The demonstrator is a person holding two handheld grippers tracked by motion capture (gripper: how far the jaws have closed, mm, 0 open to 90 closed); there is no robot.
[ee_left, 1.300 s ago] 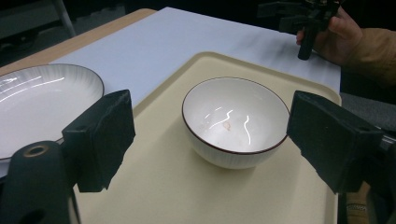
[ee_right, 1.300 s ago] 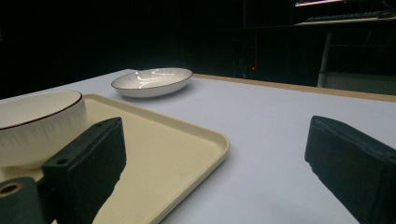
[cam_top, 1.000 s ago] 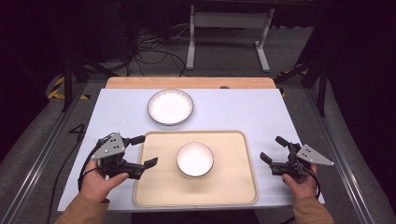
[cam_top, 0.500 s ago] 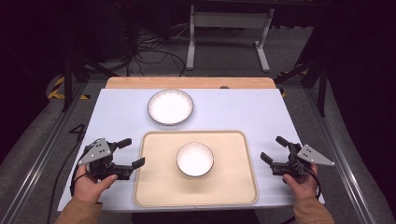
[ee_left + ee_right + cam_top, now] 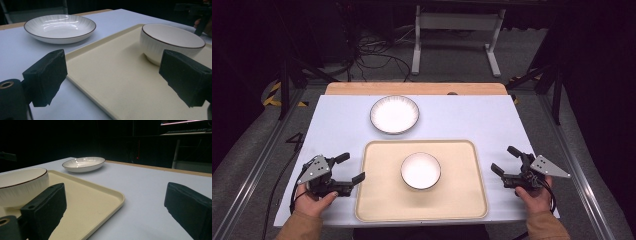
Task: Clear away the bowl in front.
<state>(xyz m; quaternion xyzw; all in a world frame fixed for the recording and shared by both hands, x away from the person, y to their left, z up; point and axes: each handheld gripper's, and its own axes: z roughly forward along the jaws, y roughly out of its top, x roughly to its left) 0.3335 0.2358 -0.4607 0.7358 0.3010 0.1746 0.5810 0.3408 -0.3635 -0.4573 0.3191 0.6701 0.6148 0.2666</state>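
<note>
A white bowl with a dark rim stands in the middle of a beige tray. Beyond the tray, a white ribbed plate lies on the pale table. My left gripper sits low at the tray's left edge, open. Its jaws have just been opening, and nothing is held between them. In the left gripper view the left gripper faces the bowl and the plate across the tray. My right gripper is open, just right of the tray. The right gripper holds nothing.
A wooden strip runs along the table's far edge. Dark floor with cables and a metal stand's legs lies beyond it. Metal rails flank the table on both sides.
My left gripper has moved left and down, from over the tray's left part to its edge. The right gripper, bowl and plate have not moved.
</note>
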